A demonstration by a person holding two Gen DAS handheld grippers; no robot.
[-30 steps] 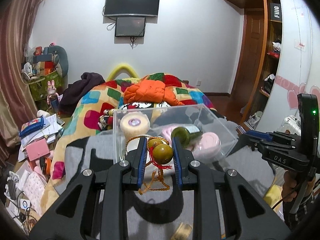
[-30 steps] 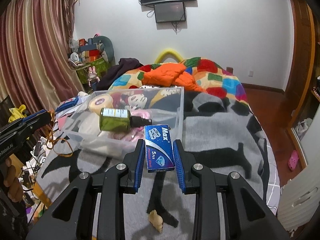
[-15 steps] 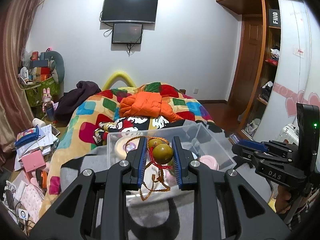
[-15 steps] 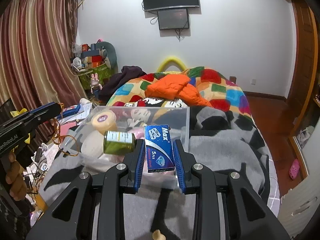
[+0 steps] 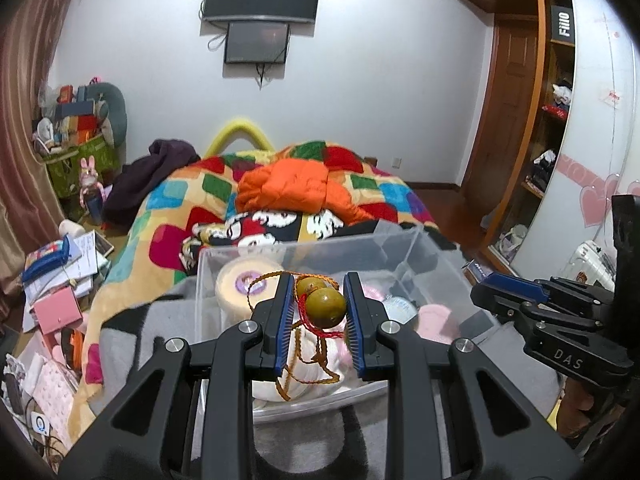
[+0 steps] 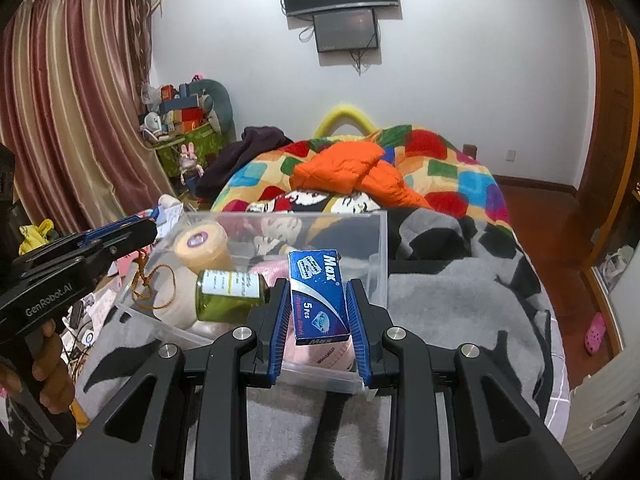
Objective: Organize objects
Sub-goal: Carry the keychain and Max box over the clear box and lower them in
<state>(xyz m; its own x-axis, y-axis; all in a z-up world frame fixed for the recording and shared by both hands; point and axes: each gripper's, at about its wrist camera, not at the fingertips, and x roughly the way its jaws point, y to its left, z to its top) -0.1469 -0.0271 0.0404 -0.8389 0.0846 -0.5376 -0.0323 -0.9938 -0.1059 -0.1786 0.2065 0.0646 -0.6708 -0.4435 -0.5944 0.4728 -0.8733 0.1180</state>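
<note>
Drawn closer over the clear storage bin [image 5: 404,248] on the bed: left claw [image 5: 318,312] clenched on corded brown beads [image 5: 325,307], perhaps nuts; right claw [image 6: 318,316] clenched on blue "Max" box [image 6: 318,296], poised for dropping in.

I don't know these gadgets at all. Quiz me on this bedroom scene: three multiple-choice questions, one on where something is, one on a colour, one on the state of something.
1. Where does the green bottle lie?
A. Inside the clear plastic box
B. On the floor
C. On the wall shelf

2. What colour is the small "Max" carton?
A. Red
B. Blue
C. White

3. What is the left gripper doing?
A. Standing open with nothing in it
B. Lying on the bed
C. Clamped on olive-brown balls on a cord

Answers:
1. A, the bottle rests on its side among the rolls within the box walls.
2. B, its printed face is blue with white lettering, held in the right gripper.
3. C, both pads press the balls, with the cord dangling below.
</note>
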